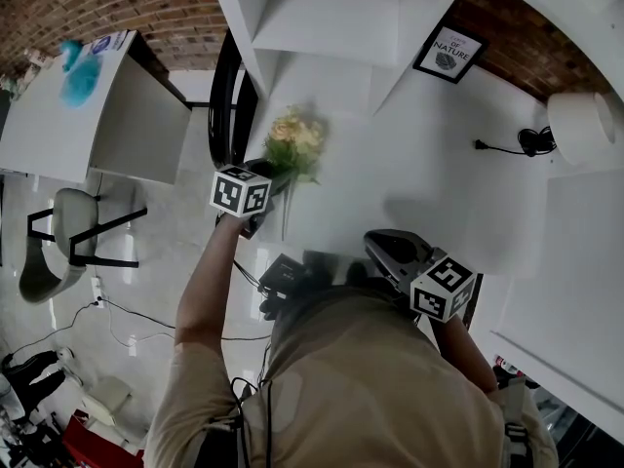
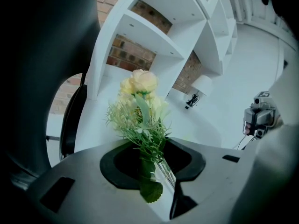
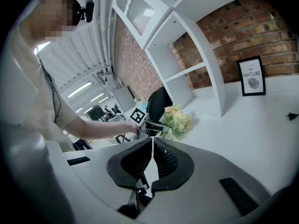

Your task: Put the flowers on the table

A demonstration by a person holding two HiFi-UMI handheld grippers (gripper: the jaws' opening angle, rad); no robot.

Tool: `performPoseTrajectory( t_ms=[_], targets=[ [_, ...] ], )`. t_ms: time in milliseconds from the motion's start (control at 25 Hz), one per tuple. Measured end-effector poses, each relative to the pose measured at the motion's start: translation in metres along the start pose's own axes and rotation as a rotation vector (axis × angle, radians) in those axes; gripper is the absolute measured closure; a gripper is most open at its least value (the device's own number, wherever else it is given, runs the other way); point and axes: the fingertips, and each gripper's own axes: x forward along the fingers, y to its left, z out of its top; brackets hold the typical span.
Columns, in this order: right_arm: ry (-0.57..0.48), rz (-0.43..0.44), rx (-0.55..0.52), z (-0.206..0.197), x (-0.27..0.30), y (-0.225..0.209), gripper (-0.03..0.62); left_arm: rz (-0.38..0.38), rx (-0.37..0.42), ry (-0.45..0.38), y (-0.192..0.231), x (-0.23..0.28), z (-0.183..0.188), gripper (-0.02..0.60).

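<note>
A red brick wall backs a long white worktop (image 1: 419,164) that carries a tall white open shelf unit (image 1: 331,18) and, leaning on the wall, a black-framed print (image 1: 448,53) with a leaf drawing. A black plug with its cable (image 1: 497,147) lies toward the worktop's right end, and a black office chair (image 1: 229,96) stands at its left edge.

The left claw (image 2: 152,164) pinches a bunch of pale yellow and cream flowers (image 1: 295,144) by the lower stems, its dark pads closed on them. The bunch is small and loose: a few rounded rose-like blooms at the top, fine light-green sprigs spreading out beneath them, and dark green stems with one broad leaf hanging below the pads. It tilts away from the claw toward the shelf unit. The flowers are over the worktop close to its left edge, just beside the chair; whether they touch the surface cannot be made out.

The right claw (image 3: 152,148) is over the worktop's near edge, well apart from the flowers, its ribbed black pads pressed together with nothing between them.
</note>
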Motion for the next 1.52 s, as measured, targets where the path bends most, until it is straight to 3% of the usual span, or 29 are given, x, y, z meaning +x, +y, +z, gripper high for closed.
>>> performPoseTrajectory(
  t_ms=[680, 880, 960, 1040, 1080, 1320, 1520],
  targets=[
    [0.008, 0.008, -0.012, 0.002, 0.010, 0.007, 0.565, 0.056, 0.096, 0.077, 0.021, 0.012, 0.003, 0.434],
    [0.005, 0.005, -0.004, 0.003, 0.011, 0.006, 0.565, 0.068, 0.093, 0.056, 0.024, 0.012, 0.012, 0.426],
    [0.001, 0.000, 0.006, 0.002, 0.010, 0.003, 0.565, 0.068, 0.080, 0.027, 0.023, 0.009, 0.015, 0.398],
    [0.000, -0.006, 0.018, 0.003, 0.009, -0.001, 0.565, 0.067, 0.064, -0.002, 0.021, 0.004, 0.020, 0.314],
    [0.001, -0.007, 0.022, 0.003, 0.009, -0.002, 0.565, 0.068, 0.057, -0.009, 0.021, 0.002, 0.021, 0.300],
    [0.001, 0.012, 0.021, 0.005, 0.011, -0.005, 0.565, 0.133, 0.075, 0.023, 0.025, -0.008, 0.011, 0.276],
    [-0.001, 0.016, 0.016, 0.004, 0.011, -0.006, 0.565, 0.205, 0.052, -0.022, 0.027, -0.024, 0.003, 0.276]
  ],
)
